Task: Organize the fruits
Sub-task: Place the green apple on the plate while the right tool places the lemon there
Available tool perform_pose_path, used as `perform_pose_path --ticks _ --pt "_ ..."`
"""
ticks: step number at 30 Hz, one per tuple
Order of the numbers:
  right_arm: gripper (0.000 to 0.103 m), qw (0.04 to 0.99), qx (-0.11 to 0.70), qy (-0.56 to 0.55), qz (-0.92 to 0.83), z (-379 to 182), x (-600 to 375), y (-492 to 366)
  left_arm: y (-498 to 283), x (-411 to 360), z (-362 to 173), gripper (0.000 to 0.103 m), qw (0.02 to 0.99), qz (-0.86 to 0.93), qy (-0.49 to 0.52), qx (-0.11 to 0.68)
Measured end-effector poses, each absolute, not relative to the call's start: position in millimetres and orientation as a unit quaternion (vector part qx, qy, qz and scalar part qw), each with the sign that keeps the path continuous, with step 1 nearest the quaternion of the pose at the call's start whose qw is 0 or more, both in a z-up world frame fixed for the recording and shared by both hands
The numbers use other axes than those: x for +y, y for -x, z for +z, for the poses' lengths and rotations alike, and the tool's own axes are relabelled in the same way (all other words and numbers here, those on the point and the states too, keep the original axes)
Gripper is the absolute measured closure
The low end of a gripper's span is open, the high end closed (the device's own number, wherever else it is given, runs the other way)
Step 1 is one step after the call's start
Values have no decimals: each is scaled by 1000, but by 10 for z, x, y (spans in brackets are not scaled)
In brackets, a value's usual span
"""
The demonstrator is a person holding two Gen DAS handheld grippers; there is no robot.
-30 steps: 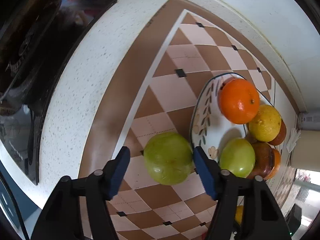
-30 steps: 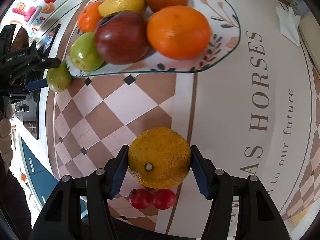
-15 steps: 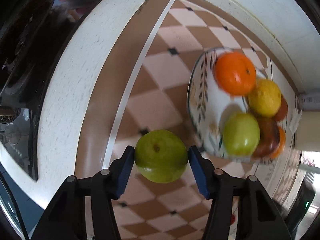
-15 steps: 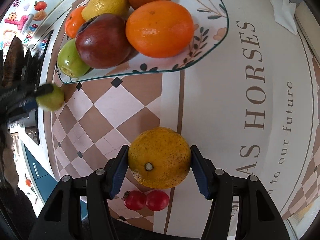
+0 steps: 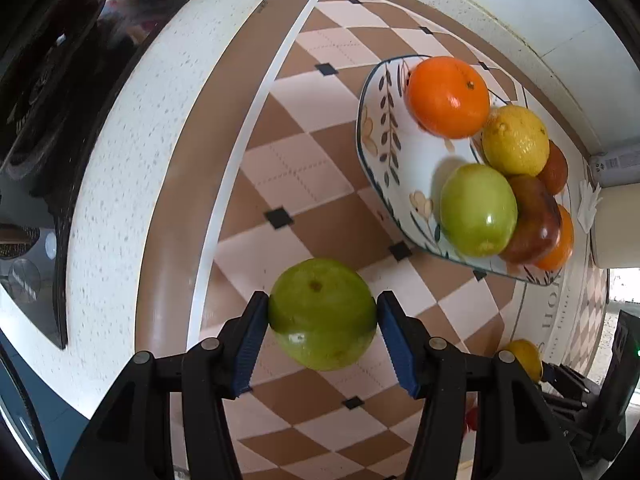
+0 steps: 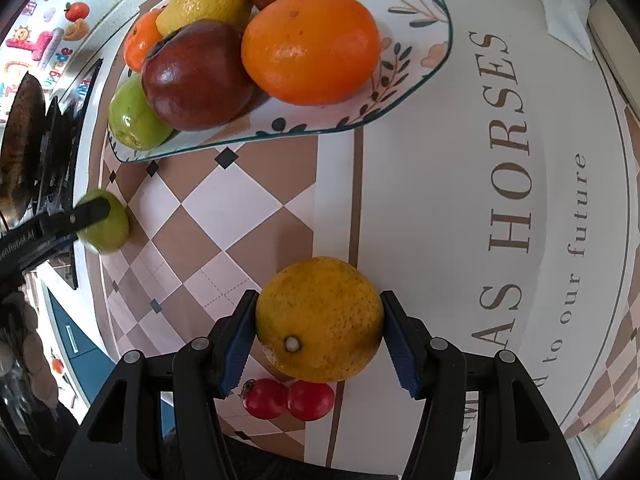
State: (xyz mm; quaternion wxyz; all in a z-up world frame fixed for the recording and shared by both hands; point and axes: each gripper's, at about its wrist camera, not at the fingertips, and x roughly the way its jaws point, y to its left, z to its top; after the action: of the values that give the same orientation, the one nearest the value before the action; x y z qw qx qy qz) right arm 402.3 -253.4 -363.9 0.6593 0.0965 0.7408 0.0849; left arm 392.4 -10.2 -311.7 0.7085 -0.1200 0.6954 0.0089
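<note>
My left gripper [image 5: 322,318] is shut on a green apple [image 5: 322,314], its blue pads pressing both sides, above the checkered mat and to the left of the plate. The leaf-patterned plate [image 5: 384,128] carries an orange [image 5: 448,96], a yellow citrus [image 5: 515,145], a second green apple [image 5: 478,209], a dark red apple [image 5: 536,220] and more fruit behind. My right gripper [image 6: 318,322] is shut on a speckled yellow orange [image 6: 318,320], held over the mat below the plate [image 6: 420,40]. The right wrist view also shows the left gripper's apple [image 6: 105,227] at the left.
Two small red fruits [image 6: 289,399] lie on the mat under the right gripper. A black stovetop [image 5: 36,128] borders the speckled counter on the left. A folded white napkin [image 6: 568,16] lies at the far right. The mat carries large brown lettering [image 6: 508,152].
The left gripper closed on the green apple and carried it away from the plate's edge, leftward over the mat. The right gripper kept its hold on the yellow orange and barely moved.
</note>
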Motion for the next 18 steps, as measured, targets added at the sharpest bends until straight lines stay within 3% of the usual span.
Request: perform_pose_path --ticks 10,18 --pt "40 660 742 -87 82 -3655 -2477 -4015 -4321 -46 -3369 49 688 -16 140 712" --pt "41 667 731 -108 89 -3558 -2518 -3951 -4380 -236 -3182 50 700 -1 137 701"
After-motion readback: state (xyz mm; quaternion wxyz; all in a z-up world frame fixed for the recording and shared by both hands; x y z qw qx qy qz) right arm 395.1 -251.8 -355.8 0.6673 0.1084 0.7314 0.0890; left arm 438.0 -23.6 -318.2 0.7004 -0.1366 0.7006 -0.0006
